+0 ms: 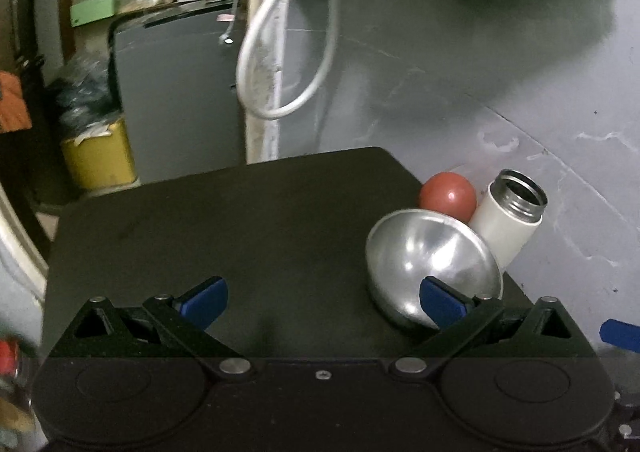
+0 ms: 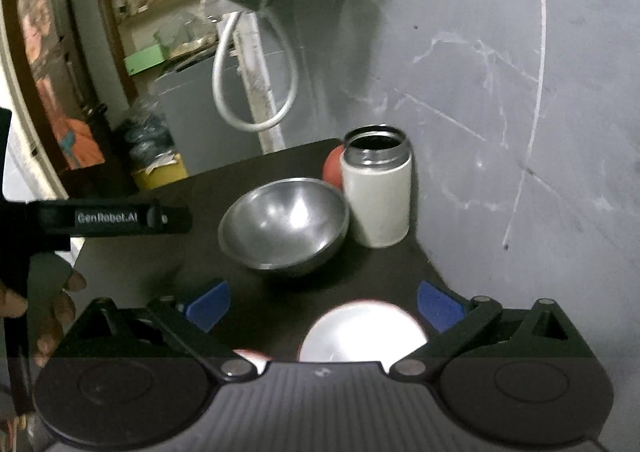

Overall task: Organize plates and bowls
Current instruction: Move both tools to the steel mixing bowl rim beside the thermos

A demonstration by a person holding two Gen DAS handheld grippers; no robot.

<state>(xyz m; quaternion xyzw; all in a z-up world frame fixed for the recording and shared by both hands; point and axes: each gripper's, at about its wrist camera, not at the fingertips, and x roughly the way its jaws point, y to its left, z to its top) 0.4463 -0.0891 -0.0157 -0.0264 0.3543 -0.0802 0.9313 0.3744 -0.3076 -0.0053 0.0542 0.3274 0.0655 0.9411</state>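
Steel bowl [image 2: 285, 226] sits mid-frame in the R view, upright on the black table [image 2: 132, 252], dead ahead of the R gripper [image 2: 323, 306] and touching the white flask [image 2: 377, 193] on its right. A pale plate [image 2: 362, 332] lies btwn the R fingers, near the cam. R jaws spread wide, holding nothing. L gripper [image 1: 323, 304] also wide open, empty; bowl at its right fingertip, contact unclear. R looks better lined up.

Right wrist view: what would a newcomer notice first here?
The shiny steel bowl in the middle of the black table, empty and upright. Just right of it stands an open white flask, with a red ball half hidden behind. A bright white plate lies near the right gripper.
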